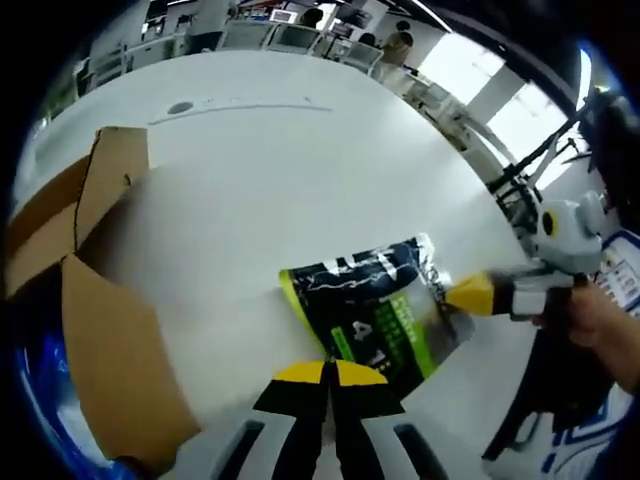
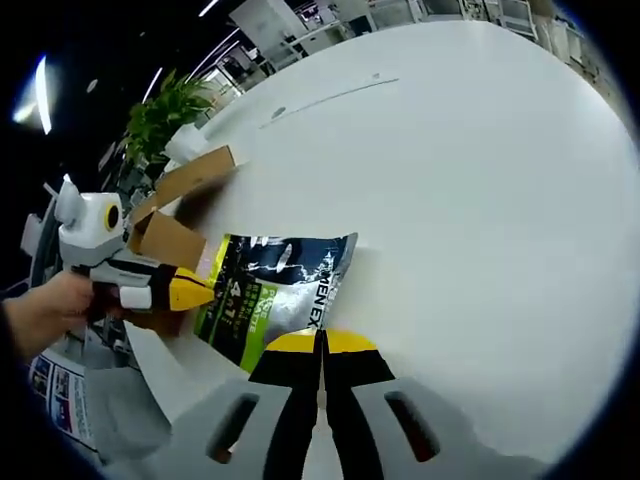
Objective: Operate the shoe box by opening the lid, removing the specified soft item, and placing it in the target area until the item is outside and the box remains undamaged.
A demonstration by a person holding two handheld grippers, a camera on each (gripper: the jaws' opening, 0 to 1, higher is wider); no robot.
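Note:
A soft foil bag point(image 1: 385, 310), black and green with white print, lies on the white table point(image 1: 300, 170) just outside the box. My left gripper point(image 1: 330, 372) is shut, its yellow tips pinching the bag's near edge. My right gripper point(image 1: 470, 293) comes in from the right and is shut on the bag's crumpled silver corner. In the right gripper view the bag point(image 2: 275, 290) sits just ahead of my right gripper point(image 2: 322, 342), and my left gripper point(image 2: 190, 292) grips its opposite edge. The open cardboard shoe box point(image 1: 90, 300) stands to the left with its flaps up.
The box point(image 2: 175, 235) lies behind the bag in the right gripper view, near the table's edge. A person's hand point(image 2: 45, 310) holds the left gripper. A potted plant point(image 2: 170, 115) and office furniture stand beyond the table. Broad bare tabletop point(image 2: 470, 200) spreads to the far side.

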